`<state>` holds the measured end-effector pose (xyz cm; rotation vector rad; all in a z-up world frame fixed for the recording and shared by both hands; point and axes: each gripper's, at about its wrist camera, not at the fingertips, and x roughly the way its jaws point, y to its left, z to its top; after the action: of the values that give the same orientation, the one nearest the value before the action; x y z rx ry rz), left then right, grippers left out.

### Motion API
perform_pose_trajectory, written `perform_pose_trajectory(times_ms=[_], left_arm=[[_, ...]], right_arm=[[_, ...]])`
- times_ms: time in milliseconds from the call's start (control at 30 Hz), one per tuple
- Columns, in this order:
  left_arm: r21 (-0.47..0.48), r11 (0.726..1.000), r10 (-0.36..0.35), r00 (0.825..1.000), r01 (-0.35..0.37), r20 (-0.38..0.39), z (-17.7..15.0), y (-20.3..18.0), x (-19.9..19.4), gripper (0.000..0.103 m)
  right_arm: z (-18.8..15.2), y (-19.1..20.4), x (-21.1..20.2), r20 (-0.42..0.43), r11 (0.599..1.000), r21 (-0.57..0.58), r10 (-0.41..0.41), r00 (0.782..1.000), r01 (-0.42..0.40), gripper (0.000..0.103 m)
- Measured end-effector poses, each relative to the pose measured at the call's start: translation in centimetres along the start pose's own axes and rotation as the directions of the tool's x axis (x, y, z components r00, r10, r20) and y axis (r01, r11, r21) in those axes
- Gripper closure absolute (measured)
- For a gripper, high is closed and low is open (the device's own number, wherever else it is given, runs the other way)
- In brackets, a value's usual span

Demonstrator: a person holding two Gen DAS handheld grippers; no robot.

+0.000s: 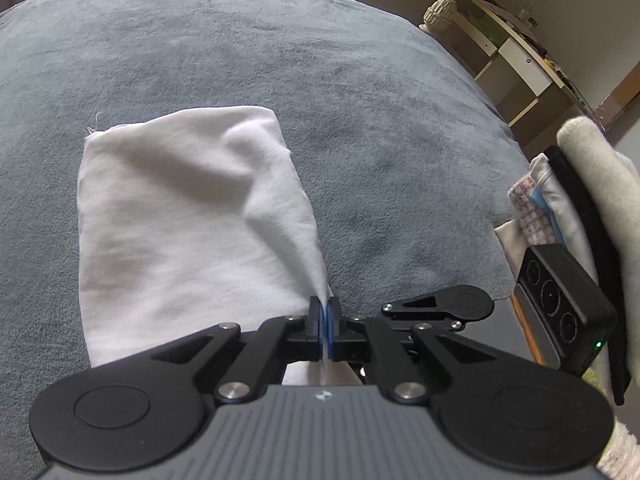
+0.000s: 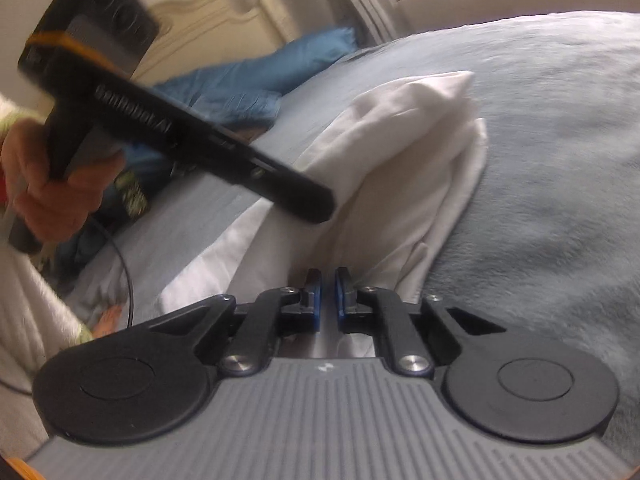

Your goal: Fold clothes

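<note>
**White cloth pinched on the grey bed**

The white cloth (image 1: pixel 192 216) lies folded on the grey blanket (image 1: pixel 360 100), directly in front of my left gripper (image 1: pixel 325 312). Its near corner is pulled up into a thin peak, and the two blue pads of my left gripper are pressed together on this corner, with no gap between them.

My right gripper (image 2: pixel 325 292) is just beside the same cloth (image 2: pixel 400 152), at its near edge. Its pads stand a little apart, with a narrow gap, and I cannot tell if any fabric is between them.

In the right wrist view my left hand (image 2: pixel 52 188) holds the other gripper's black handle above the cloth. Behind it lies a blue pillow (image 2: pixel 256 76) near a cream headboard (image 2: pixel 192 20). Past the bed, in the left wrist view, stands a light wooden shelf (image 1: pixel 516 56) against the wall.
</note>
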<state>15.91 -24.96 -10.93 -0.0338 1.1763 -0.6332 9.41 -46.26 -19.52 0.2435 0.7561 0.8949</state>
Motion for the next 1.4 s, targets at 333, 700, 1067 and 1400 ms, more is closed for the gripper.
perform_pose_trajectory(times_ms=[333,700,1067,1400], left_arm=[[-0.031,0.998,-0.051,0.999,0.051,-0.005,0.4,1.0,3.5,0.1],[-0.102,0.984,-0.145,0.989,0.144,-0.003,0.4,2.2,5.1,0.079],[-0.069,0.964,-0.251,0.966,0.256,0.068,1.1,3.3,2.9,0.079],[-0.011,0.983,-0.177,0.972,0.181,0.154,6.5,5.3,5.4,0.079]], right_arm=[[-1.4,-0.4,-2.2,0.015,0.996,0.092,-0.006,1.0,0.005,0.096],[-5.8,4.9,-9.4,0.31,0.918,0.255,-0.376,0.873,0.305,0.092],[-7.8,6.3,-3.8,0.145,0.934,0.189,-0.332,0.932,0.303,0.098],[-8.3,6.5,-4.1,0.141,0.926,0.223,-0.339,0.93,0.303,0.099]])
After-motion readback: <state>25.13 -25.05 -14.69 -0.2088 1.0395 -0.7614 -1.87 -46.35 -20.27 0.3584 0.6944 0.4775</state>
